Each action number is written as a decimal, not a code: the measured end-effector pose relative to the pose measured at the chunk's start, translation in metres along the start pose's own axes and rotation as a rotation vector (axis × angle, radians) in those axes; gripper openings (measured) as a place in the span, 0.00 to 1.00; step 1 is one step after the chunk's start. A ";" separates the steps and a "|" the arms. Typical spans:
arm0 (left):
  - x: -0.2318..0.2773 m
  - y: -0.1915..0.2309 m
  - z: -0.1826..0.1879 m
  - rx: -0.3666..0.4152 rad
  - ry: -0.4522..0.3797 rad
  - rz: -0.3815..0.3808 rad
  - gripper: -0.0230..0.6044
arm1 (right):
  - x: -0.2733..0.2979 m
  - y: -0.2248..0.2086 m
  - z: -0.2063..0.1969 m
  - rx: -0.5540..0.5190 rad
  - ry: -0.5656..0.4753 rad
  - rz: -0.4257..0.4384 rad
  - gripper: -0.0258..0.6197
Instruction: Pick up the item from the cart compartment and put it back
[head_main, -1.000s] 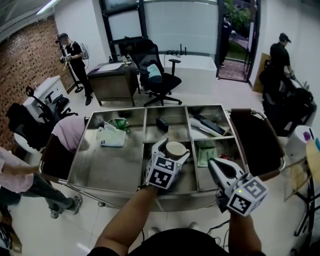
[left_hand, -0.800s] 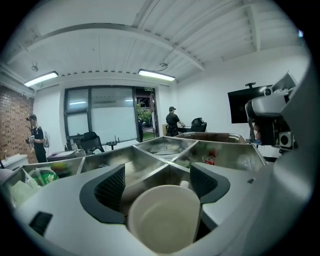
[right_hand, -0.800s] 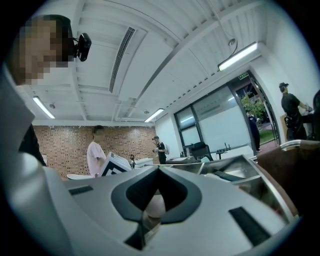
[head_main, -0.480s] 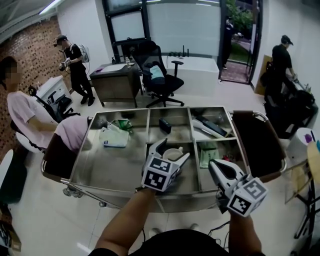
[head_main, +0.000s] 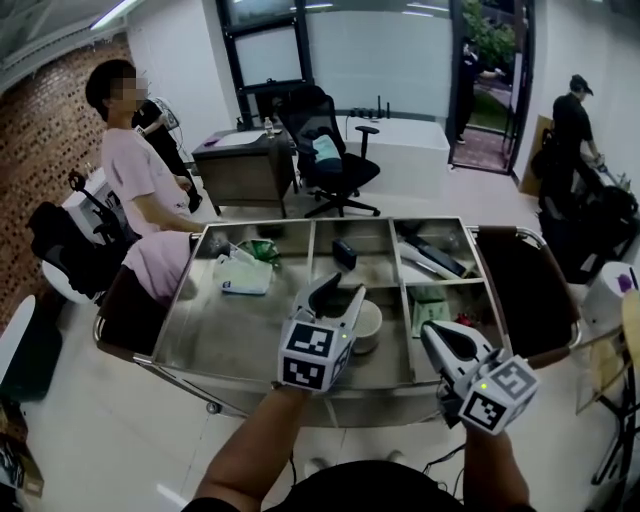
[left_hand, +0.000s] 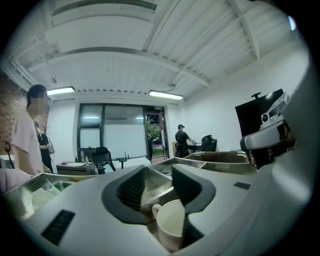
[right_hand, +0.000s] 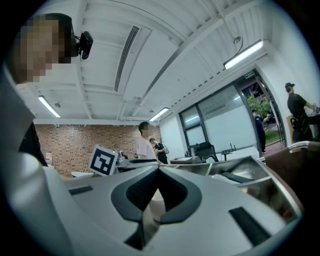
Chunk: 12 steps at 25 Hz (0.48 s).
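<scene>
My left claw (left_hand: 159, 170) is closing, and the pale mug (left_hand: 170, 227) sits low between its jaws. The right jaw is against the mug's rim and the left jaw is a little clear of the small handle, so I don't count it as gripped yet. The mug stands upright in the front middle compartment of the steel cart (head_main: 215, 335), with bare metal around it. I judge it to be glazed ceramic: rigid, light enough for one claw, but slick, and likely to chip if it knocks the divider or drops back onto the steel. The handle looks too small to trust, so I would pinch the wall near the rim, one jaw inside and one outside, squeeze firmly and lift straight up so it cannot swivel. My right claw (right_hand: 159, 169) hovers over the cart's front right corner, clenched on nothing. Beyond the mug, a white packet (head_main: 240, 277) lies in the big left compartment, and a person in a pink shirt (head_main: 140, 180) stands at that end.
</scene>
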<state>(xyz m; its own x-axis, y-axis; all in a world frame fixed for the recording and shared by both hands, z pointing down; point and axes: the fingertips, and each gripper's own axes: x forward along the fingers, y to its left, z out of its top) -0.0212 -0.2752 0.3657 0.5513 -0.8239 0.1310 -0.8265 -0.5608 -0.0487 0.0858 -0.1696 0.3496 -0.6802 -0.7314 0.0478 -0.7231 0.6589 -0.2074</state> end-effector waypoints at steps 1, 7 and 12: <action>-0.006 0.004 0.005 -0.007 -0.021 0.017 0.13 | 0.001 0.001 0.000 0.000 -0.001 0.001 0.08; -0.040 0.011 0.017 -0.120 -0.050 -0.003 0.04 | 0.005 0.007 -0.001 -0.004 0.003 0.012 0.08; -0.058 0.012 0.020 -0.122 -0.059 0.002 0.04 | 0.007 0.012 -0.001 -0.013 0.006 0.019 0.08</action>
<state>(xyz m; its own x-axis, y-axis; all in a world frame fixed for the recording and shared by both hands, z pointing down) -0.0610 -0.2364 0.3377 0.5522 -0.8305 0.0724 -0.8334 -0.5479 0.0722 0.0724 -0.1670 0.3490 -0.6944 -0.7179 0.0496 -0.7116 0.6747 -0.1961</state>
